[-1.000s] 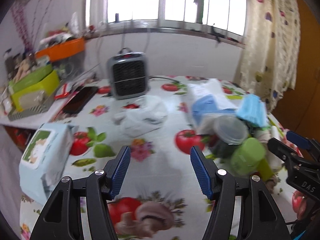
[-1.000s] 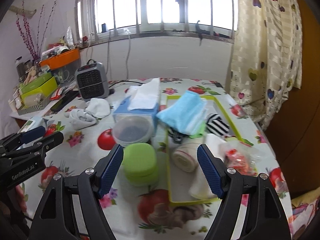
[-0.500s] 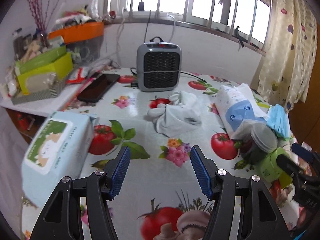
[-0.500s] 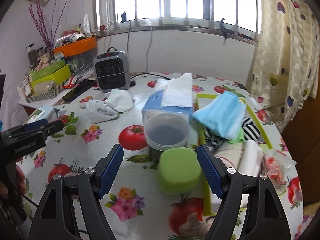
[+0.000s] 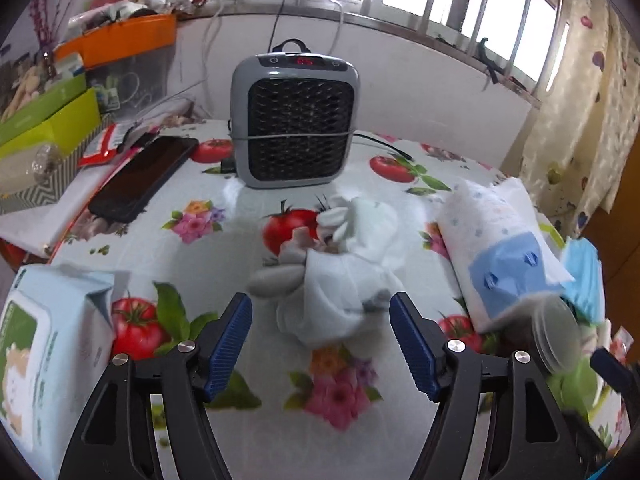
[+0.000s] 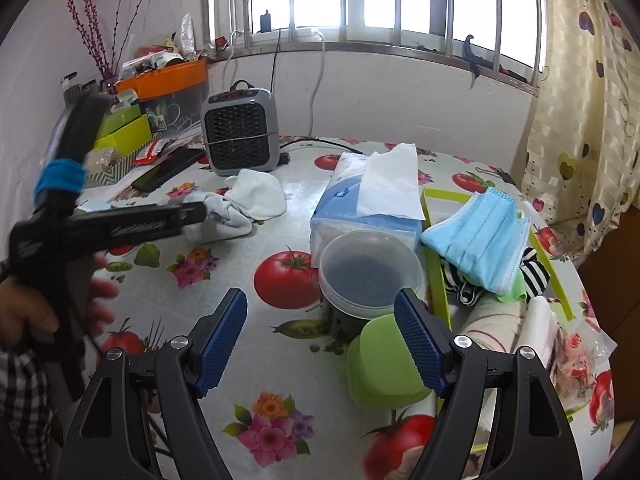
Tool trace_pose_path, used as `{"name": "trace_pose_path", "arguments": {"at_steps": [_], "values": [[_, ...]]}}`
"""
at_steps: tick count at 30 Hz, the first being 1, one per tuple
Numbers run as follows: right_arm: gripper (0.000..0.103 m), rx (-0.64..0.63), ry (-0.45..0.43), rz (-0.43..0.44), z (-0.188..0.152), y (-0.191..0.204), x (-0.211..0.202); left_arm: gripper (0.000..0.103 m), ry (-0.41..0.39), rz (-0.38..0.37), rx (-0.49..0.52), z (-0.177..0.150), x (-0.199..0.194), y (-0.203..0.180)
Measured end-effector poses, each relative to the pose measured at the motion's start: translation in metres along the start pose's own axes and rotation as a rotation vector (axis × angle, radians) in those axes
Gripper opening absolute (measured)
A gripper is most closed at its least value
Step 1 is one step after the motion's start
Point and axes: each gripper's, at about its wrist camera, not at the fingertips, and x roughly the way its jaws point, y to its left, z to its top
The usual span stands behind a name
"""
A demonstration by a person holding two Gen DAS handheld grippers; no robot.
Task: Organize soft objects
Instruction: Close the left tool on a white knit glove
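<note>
A crumpled white and grey cloth [image 5: 340, 276] lies on the tomato-print tablecloth, just beyond my open, empty left gripper [image 5: 322, 342]. It also shows in the right wrist view [image 6: 244, 208], with the left gripper's tip [image 6: 192, 214] right beside it. My right gripper [image 6: 322, 340] is open and empty above the tablecloth. A green tray [image 6: 434, 280] at the right holds blue face masks [image 6: 480, 240], a striped cloth [image 6: 534, 270] and rolled cloths [image 6: 504, 332].
A grey heater [image 5: 294, 120] stands behind the cloth. A tissue pack [image 6: 368, 204], a clear lidded tub [image 6: 370, 272] and a green container [image 6: 384, 364] sit beside the tray. A wipes pack [image 5: 44, 356] lies left; a phone [image 5: 142, 178] and boxes [image 5: 44, 120] far left.
My left gripper has moved forward to the white cloth, which now lies just past its fingertips. The right gripper has swung left, away from the tray.
</note>
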Motion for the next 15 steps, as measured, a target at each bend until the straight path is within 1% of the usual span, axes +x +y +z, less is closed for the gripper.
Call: {"name": "trace_pose_path", "arguments": {"at_steps": [2,4,9,10,11,13,14,15], "values": [[0.076,-0.002,0.004,-0.003,0.000,0.000,0.002,0.071,0.005,0.009,0.006,0.003,0.007,-0.001],[0.076,0.001,0.008,-0.005,0.001,-0.001,0.005,0.071,0.030,0.003,-0.012,0.006,0.015,0.000],[0.076,-0.004,0.016,-0.005,0.002,0.001,0.008,0.070,0.027,-0.014,-0.014,0.007,0.022,-0.002],[0.076,-0.002,0.019,-0.006,0.001,0.002,0.009,0.065,0.026,-0.021,-0.015,0.007,0.023,-0.002],[0.076,-0.002,0.022,-0.006,0.001,0.002,0.010,0.053,0.027,-0.027,-0.013,0.006,0.023,-0.003],[0.076,-0.006,0.021,-0.010,0.001,0.003,0.010,0.039,0.045,-0.032,-0.014,0.005,0.027,-0.003],[0.076,-0.006,0.021,-0.011,0.001,0.003,0.010,0.034,0.051,-0.040,-0.017,0.004,0.028,-0.003],[0.076,-0.005,0.021,-0.011,0.000,0.003,0.010,0.032,0.052,-0.044,-0.020,0.003,0.029,-0.002]]}}
